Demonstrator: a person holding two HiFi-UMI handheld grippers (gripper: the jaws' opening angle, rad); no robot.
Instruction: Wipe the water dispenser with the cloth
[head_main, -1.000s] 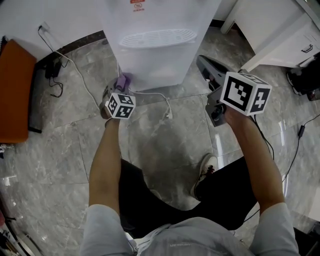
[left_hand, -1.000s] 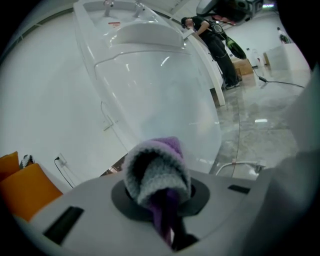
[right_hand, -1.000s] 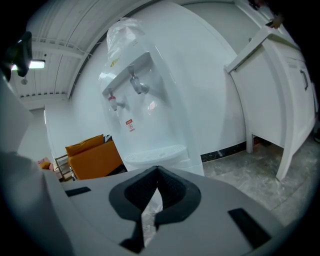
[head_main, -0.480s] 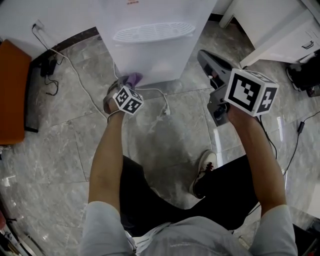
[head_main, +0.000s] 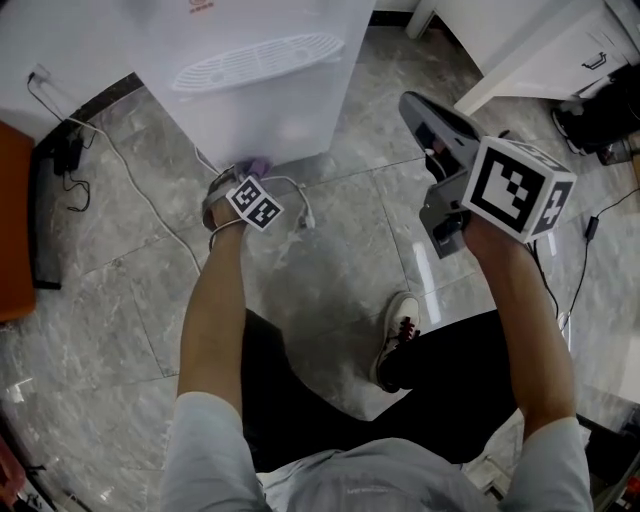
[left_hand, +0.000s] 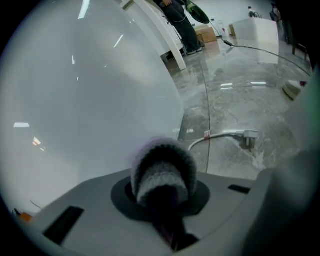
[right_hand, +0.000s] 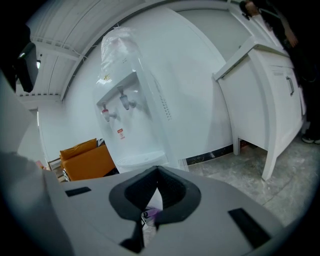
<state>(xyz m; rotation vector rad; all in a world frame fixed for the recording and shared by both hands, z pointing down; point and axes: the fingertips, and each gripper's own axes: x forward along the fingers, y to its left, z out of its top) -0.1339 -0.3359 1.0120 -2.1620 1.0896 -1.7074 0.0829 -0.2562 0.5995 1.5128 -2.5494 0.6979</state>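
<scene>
The left gripper is low down at the foot of the water dispenser. Its jaws are clamped on the cloth, a purple-grey knitted wad that bulges out past the tips and buries them. In the head view the marker cube covers most of this gripper, and only a small purple edge of the cloth shows at the cabinet's lower front corner. In the left gripper view the dispenser's white panel fills the whole left half. The cloth sits right at that panel, though the blur makes it impossible to tell whether they touch. On the grey stone floor just beyond lies a white plug on its cable, unplugged.

The right gripper is held higher and well off to the right, away from the dispenser. Its jaws are together at the tips with nothing between them. (The small purple speck seen through the gap lower down is the cloth far behind, not something gripped.)

The head view cuts the dispenser off above its drip tray. Only the right gripper view shows the two taps and a pale, hazy bottle on top. That view also shows an orange piece of furniture to the left of the dispenser, partly hidden by the gripper body. A white cabinet is to the right, its far side out of frame. One shoe is planted between the arms.
</scene>
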